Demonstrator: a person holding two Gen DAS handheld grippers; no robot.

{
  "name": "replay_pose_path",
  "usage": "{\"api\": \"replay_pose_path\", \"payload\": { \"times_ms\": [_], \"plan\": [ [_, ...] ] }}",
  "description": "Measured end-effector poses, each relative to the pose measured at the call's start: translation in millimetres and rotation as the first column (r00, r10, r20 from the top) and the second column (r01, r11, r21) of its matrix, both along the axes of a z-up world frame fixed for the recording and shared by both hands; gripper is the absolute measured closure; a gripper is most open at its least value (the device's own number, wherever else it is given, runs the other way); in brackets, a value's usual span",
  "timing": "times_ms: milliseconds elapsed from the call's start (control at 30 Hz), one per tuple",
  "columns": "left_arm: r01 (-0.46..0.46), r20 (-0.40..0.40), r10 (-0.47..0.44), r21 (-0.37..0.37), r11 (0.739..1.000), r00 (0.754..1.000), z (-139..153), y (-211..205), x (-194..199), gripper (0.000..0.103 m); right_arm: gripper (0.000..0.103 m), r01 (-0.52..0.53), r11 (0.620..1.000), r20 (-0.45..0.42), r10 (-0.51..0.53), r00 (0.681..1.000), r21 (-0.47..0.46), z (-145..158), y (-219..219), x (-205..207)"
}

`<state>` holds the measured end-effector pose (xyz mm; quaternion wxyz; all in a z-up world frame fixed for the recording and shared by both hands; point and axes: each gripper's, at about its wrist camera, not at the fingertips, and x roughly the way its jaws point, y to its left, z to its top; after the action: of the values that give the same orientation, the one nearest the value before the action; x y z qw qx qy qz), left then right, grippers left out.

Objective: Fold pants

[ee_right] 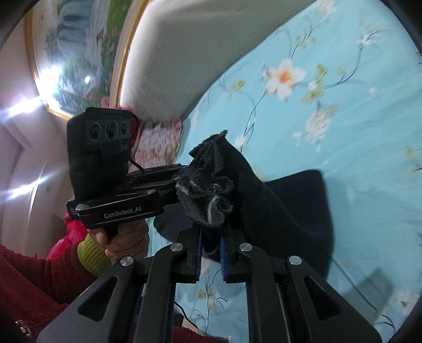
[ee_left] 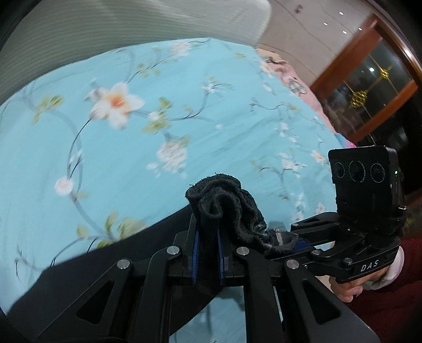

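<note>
The black pants (ee_left: 226,203) are bunched at one edge, and both grippers pinch that edge close together above the bed. In the left wrist view my left gripper (ee_left: 208,232) is shut on the bunched cloth, and the rest of the pants trails down to the lower left. My right gripper (ee_left: 291,238) comes in from the right and grips the same bunch. In the right wrist view my right gripper (ee_right: 212,237) is shut on the pants (ee_right: 284,211), which hang to the right over the sheet. My left gripper (ee_right: 182,172) meets the cloth from the left.
A light blue floral bedsheet (ee_left: 158,147) fills the space below. A white ribbed bolster (ee_left: 132,23) lies along its far side. A wooden glass cabinet (ee_left: 369,87) stands beyond the bed's right edge. A person's hands in red sleeves (ee_right: 39,285) hold the grippers.
</note>
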<state>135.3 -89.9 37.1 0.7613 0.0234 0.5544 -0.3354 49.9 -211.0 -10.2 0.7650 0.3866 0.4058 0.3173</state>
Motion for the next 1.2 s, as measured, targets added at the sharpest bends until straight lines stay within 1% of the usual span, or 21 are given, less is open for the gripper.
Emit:
{"api": "replay_pose_path", "payload": {
  "times_ms": [233,467,600,800,900,1000,1067,1133,1200],
  "plan": [
    [-0.069,-0.033,0.070,0.035,0.997,0.997,-28.0,31.2,-2.2,0.093,0.091,-0.089,0.996,-0.050,0.088,0.995,-0.021,-22.2,32.4,17.7],
    [-0.118,-0.075,0.123,0.066,0.991,0.990,-57.2,49.3,-3.5,0.093,0.091,-0.143,0.987,-0.093,0.136,0.986,-0.072,-39.6,55.7,27.6],
    [-0.142,-0.085,0.149,0.080,0.987,0.985,-67.9,58.4,-7.6,0.096,0.088,-0.167,0.980,-0.110,0.156,0.982,-0.105,-45.2,67.3,31.3],
    [-0.191,-0.099,0.202,0.113,0.975,0.974,-78.3,73.6,-12.1,0.094,0.086,-0.200,0.966,-0.130,0.180,0.975,-0.166,-50.5,80.7,33.8],
    [-0.216,-0.100,0.229,0.123,0.969,0.968,-80.9,81.9,-17.1,0.094,0.082,-0.218,0.955,-0.142,0.192,0.971,-0.200,-52.3,87.3,33.5],
    [-0.247,-0.099,0.261,0.132,0.960,0.960,-80.8,90.3,-23.8,0.094,0.070,-0.232,0.950,-0.144,0.205,0.968,-0.207,-52.3,93.2,33.3],
    [-0.282,-0.105,0.296,0.130,0.951,0.949,-80.8,99.0,-27.3,0.093,0.060,-0.240,0.947,-0.141,0.213,0.967,-0.212,-49.5,97.3,32.9],
    [-0.321,-0.111,0.335,0.126,0.938,0.935,-79.9,109.8,-31.1,0.089,0.056,-0.251,0.942,-0.138,0.225,0.965,-0.223,-46.1,102.6,32.7],
    [-0.356,-0.115,0.370,0.127,0.926,0.922,-77.9,119.9,-35.0,0.087,0.055,-0.263,0.938,-0.142,0.235,0.962,-0.228,-44.0,107.3,33.3]
  ]
}}
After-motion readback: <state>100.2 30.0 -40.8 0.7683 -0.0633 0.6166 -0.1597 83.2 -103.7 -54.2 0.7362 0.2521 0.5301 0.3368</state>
